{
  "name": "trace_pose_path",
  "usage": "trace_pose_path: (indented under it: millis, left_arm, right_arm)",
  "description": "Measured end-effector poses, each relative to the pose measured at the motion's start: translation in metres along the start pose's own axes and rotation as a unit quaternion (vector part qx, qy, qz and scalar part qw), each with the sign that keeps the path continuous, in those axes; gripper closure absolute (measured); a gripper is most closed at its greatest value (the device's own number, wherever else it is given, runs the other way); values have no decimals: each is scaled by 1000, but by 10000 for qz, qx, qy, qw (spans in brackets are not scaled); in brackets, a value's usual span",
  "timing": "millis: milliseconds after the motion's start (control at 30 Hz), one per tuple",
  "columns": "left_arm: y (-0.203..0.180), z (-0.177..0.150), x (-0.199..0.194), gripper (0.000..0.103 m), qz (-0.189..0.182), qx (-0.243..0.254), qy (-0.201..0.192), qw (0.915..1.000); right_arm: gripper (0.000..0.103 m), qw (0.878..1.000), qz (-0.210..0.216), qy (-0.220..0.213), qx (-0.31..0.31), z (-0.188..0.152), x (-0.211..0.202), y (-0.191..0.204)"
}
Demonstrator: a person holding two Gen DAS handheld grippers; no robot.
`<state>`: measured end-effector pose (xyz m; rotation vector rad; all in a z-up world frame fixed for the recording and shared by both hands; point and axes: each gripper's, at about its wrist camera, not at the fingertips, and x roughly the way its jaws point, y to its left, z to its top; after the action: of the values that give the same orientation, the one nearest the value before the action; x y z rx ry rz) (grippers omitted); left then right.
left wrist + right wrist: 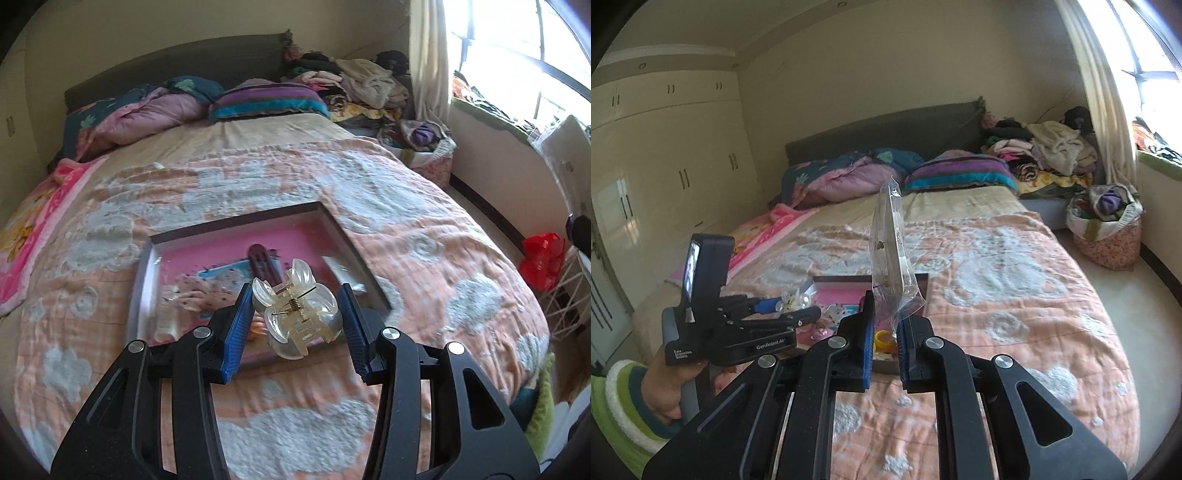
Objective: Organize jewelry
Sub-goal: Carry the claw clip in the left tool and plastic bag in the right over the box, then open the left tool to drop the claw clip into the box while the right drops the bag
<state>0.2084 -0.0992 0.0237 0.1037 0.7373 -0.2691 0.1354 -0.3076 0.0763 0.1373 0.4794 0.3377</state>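
Hair clip (299,314), clear plastic claw type with a small metal spring showing at its middle, is sitting lower centre of the left wrist frame, pinched between the blue pads of the left gripper (297,295), jaws partly closed on its sides. It is hanging above the tray (147,280), which is lying on the bed (424,240) mid frame, so the clip is probably being carried clear of the tray for bagging. The clip's lobes are petal-shaped, glossy and see-through, with teeth pointing down toward the tray. In the right wrist frame the right gripper (886,325) is pressing its jaws nearly together on the bottom edge of a clear plastic bag (888,243), holding it upright in frame centre, likely so the mouth is facing up to receive the clip. The left gripper is also showing at left centre of that frame, a hand (665,380) in a striped sleeve gripping its handle. A dark red clip (264,264) and a yellow ring (884,339) are lying in the tray, other bits too blurred to name.
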Motion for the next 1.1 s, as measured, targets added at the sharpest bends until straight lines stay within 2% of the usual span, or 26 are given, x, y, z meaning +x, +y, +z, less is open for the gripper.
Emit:
trace_pose_path:
  millis: [367, 600, 900, 1100]
  left_arm:
    - [42, -5, 39, 65, 287, -187, 237, 9991]
    - [56, -11, 62, 65, 289, -266, 432, 9983]
    - [61, -15, 84, 65, 236, -255, 601, 9976]
    - [59, -17, 91, 65, 201, -255, 640, 9974]
  right_arm:
    - [93, 9970, 206, 751, -6, -9, 100, 11]
    - [93, 9910, 222, 1320, -56, -26, 159, 19]
    - [93, 9841, 134, 1773, -8, -47, 202, 16]
    - [93, 9813, 30, 1925, -12, -57, 213, 13]
